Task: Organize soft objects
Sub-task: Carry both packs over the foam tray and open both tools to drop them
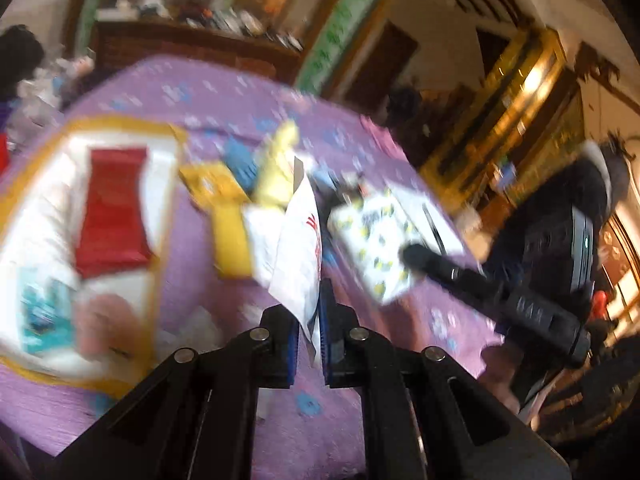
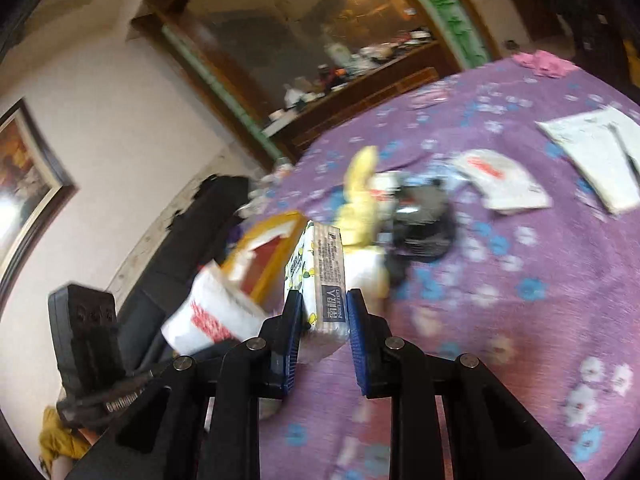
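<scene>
Left wrist view: left gripper (image 1: 309,340) clenched on the corner of a thin white packet (image 1: 298,256) with red print, lifted above the purple floral cloth (image 1: 224,96). Near left, a large white, red and gold pack (image 1: 108,216); at centre, a heap of yellow and blue soft items (image 1: 264,168). To the right, right gripper (image 1: 416,258) pinching a lemon-print tissue pack (image 1: 372,240).

Right wrist view: right gripper (image 2: 323,320) grasping the tissue pack (image 2: 320,276) across its narrow side, both pads pressed in. White packet (image 2: 208,312) hanging just left. 2 flat white packets (image 2: 504,184) far right on the cloth.

Recommended – keep both grips firm and carry both items well above the heap. Heavy blur noted – slower travel advised; thin packet held by an edge only, likely to swing or slip.
</scene>
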A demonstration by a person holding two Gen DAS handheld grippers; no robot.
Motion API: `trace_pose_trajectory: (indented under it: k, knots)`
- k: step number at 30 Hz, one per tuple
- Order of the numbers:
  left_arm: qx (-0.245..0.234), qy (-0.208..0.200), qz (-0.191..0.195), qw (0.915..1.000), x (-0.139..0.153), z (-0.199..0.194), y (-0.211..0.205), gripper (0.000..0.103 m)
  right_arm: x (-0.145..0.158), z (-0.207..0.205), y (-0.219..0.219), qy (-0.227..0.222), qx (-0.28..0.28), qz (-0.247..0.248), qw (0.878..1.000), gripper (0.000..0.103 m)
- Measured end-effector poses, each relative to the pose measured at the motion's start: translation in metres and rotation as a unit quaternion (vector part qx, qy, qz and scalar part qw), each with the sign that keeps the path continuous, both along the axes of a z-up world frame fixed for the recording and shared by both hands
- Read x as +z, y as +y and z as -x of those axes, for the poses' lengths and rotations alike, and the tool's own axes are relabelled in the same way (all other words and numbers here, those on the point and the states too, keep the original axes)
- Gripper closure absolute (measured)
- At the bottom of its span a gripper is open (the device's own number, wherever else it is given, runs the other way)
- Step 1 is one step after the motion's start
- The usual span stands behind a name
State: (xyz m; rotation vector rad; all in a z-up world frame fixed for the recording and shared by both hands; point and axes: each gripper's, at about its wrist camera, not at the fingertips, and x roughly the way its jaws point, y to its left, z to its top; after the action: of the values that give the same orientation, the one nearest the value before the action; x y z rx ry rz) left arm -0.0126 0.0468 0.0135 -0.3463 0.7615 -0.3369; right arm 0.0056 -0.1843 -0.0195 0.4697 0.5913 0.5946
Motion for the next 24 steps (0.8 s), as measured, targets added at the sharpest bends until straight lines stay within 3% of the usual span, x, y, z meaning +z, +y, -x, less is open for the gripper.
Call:
trace_pose_trajectory:
  k: [7,11,15,20,24]
  knots:
    - [0.101,0.012,-0.002,0.9949,0.005,-0.014,0.073,0.097,0.019,-0.025,0.071,-0.001,0.073,0.009,0.997,0.081]
    - [0.122,0.052,-0.002,0.9911,-0.015,-0.042,0.102,0.096,0.022,-0.055,0.122,0.007,0.089,0.038,0.995,0.081]
    - [0.143,0.079,-0.019,0.9863,-0.028,-0.067,0.12,0.096,0.012,-0.098,0.162,0.038,0.087,0.035,0.995,0.081]
    - [0.136,0.094,-0.03,0.9858,-0.043,-0.082,0.122,0.096,-0.006,-0.128,0.182,0.058,0.078,0.057,0.994,0.081]
    - [0.136,0.112,-0.04,0.9835,-0.055,-0.088,0.12,0.096,0.004,-0.128,0.19,0.054,0.087,0.069,0.992,0.08]
